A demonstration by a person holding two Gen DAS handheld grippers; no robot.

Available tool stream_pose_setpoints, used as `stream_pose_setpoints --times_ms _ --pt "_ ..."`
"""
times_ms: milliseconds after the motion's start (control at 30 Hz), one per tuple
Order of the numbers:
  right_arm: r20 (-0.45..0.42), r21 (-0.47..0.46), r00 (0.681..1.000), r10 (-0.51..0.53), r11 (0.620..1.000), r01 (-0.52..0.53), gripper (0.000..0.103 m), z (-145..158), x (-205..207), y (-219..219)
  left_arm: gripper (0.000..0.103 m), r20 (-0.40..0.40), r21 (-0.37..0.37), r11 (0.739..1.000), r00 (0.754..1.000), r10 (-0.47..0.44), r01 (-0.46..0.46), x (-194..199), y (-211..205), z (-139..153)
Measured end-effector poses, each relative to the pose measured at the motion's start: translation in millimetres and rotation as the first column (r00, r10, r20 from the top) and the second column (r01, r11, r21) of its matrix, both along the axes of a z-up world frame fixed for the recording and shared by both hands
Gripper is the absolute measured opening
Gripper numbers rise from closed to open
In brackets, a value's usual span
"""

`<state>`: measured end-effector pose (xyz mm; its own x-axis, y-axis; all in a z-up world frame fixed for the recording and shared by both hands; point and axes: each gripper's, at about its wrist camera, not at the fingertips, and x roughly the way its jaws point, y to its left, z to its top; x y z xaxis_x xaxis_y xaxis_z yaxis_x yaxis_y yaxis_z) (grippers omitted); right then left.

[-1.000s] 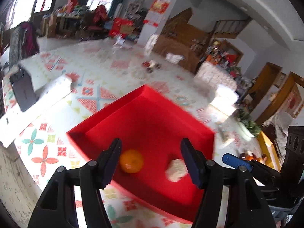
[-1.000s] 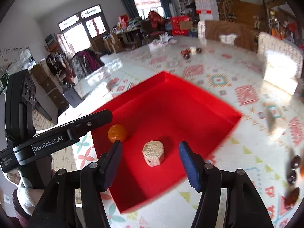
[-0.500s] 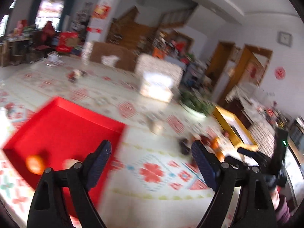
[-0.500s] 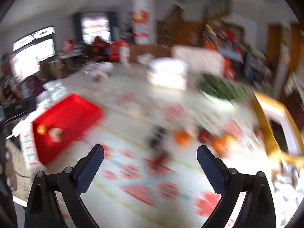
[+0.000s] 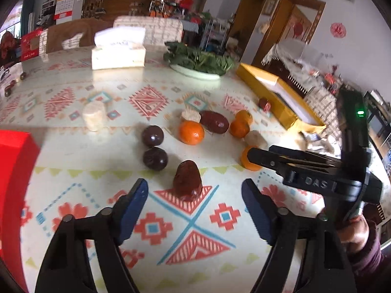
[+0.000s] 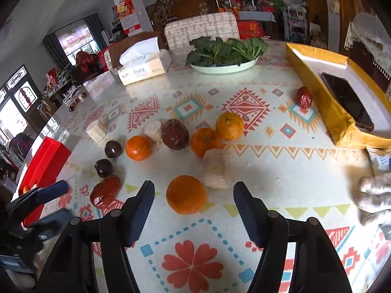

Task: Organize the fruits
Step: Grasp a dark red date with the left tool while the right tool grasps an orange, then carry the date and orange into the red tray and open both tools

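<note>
Moved: you swung both grippers off the red box (image 5: 14, 171) & over to the loose fruit; box now at table's left edge, one orange fruit just showing in it in the right view.
L gripper (image 5: 194, 201): jaws spread, just been closing, nothing pinched. Date (image 5: 187, 180) stands upright on the cloth beyond the tips, lined up w/ the gap, pads not on it.
R gripper (image 6: 193, 206): jaws spread, also just been closing. Orange (image 6: 186, 194) sits at the tips' gap, pads clear of it both sides.
Fruit pile: mid-table. Two dark plums (image 5: 152, 135) side by side, more oranges (image 6: 138, 147), a bigger dark-red fruit (image 6: 175, 134), pale cut chunks (image 6: 217, 168) among them. One pale chunk (image 5: 94, 118) lies apart, toward the box.
Stray: small red date (image 6: 304, 97) touching or just beside the yellow box (image 6: 317, 83) at table's right edge; phone lies in that box.
Far edge: tissue pack (image 6: 144, 66), plate of greens (image 6: 224, 67).
Your hand (image 5: 354, 229): grips the R tool's handle, sleeve visible.
</note>
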<state>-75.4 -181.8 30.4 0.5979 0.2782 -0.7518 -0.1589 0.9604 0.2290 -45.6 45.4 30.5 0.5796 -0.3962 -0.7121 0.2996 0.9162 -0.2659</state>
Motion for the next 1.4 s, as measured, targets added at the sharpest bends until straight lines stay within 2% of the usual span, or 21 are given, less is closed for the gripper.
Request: stream_pose_setpoints --times_ms 100,200,300,333,367,467,533,700,900,1100,1200,1400 --pt "0.003 -0.021 1.0 -0.003 1.0 0.003 0.071 -3.9 2.6 -0.3 0.07 -0.022 0.019 1.0 1.0 -0.01 0.01 10.1 -11.2 -9.9" --pt "-0.004 -0.034 1.0 -0.003 0.999 0.003 0.068 -5.1 2.7 0.2 0.058 -0.04 0.04 0.999 0.999 -0.021 0.023 19.8 -21.8 -17.0" --pt "-0.011 -0.028 1.0 0.006 1.0 -0.006 0.065 -6.4 1.6 3.3 0.042 -0.046 0.071 0.997 0.999 -0.01 0.013 25.0 -27.4 -20.8" --pt "-0.013 -0.036 1.0 0.005 0.999 -0.006 0.064 -7.6 2.2 5.3 0.031 -0.049 0.072 0.997 0.999 -0.011 0.014 25.8 -28.0 -20.8" --pt "-0.013 -0.044 1.0 0.003 0.999 -0.004 0.062 -8.9 3.5 6.5 0.03 -0.05 0.073 0.997 0.999 -0.01 0.014 26.1 -28.2 -20.8" --pt "-0.013 -0.054 1.0 0.005 0.999 -0.006 0.047 -11.2 4.6 10.7 0.03 -0.051 0.067 0.998 0.999 0.001 0.002 24.3 -25.6 -20.1" --pt "-0.019 -0.025 1.0 0.016 1.0 -0.017 0.039 -11.1 3.8 12.0 0.03 -0.054 0.049 0.999 0.999 0.004 -0.001 21.5 -21.5 -18.7" --pt "-0.022 -0.014 0.999 0.027 1.0 -0.028 0.039 -6.7 -8.9 18.4 0.03 -0.023 0.002 1.0 0.999 0.03 -0.03 5.1 0.1 -1.5" --pt "0.022 0.016 0.996 0.085 0.996 -0.086 0.039 19.9 -32.6 41.9 0.03 0.044 -0.083 0.988 0.99 0.131 -0.127 -22.8 63.1 34.6" --pt "0.05 0.052 0.979 0.2 0.978 -0.203 0.039 44.0 -39.2 98.2 0.03 0.079 -0.132 0.955 0.958 0.277 -0.265 -43.9 144.4 54.6" --pt "0.054 0.071 0.962 0.268 0.96 -0.271 0.039 52.6 -37.5 136.8 0.03 0.091 -0.14 0.93 0.931 0.353 -0.339 -52.9 188.6 60.8" --pt "0.055 0.111 0.905 0.423 0.898 -0.426 0.039 60.8 -29.8 231.7 0.03 0.07 -0.151 0.868 0.871 0.486 -0.473 -55.0 271.7 61.1"
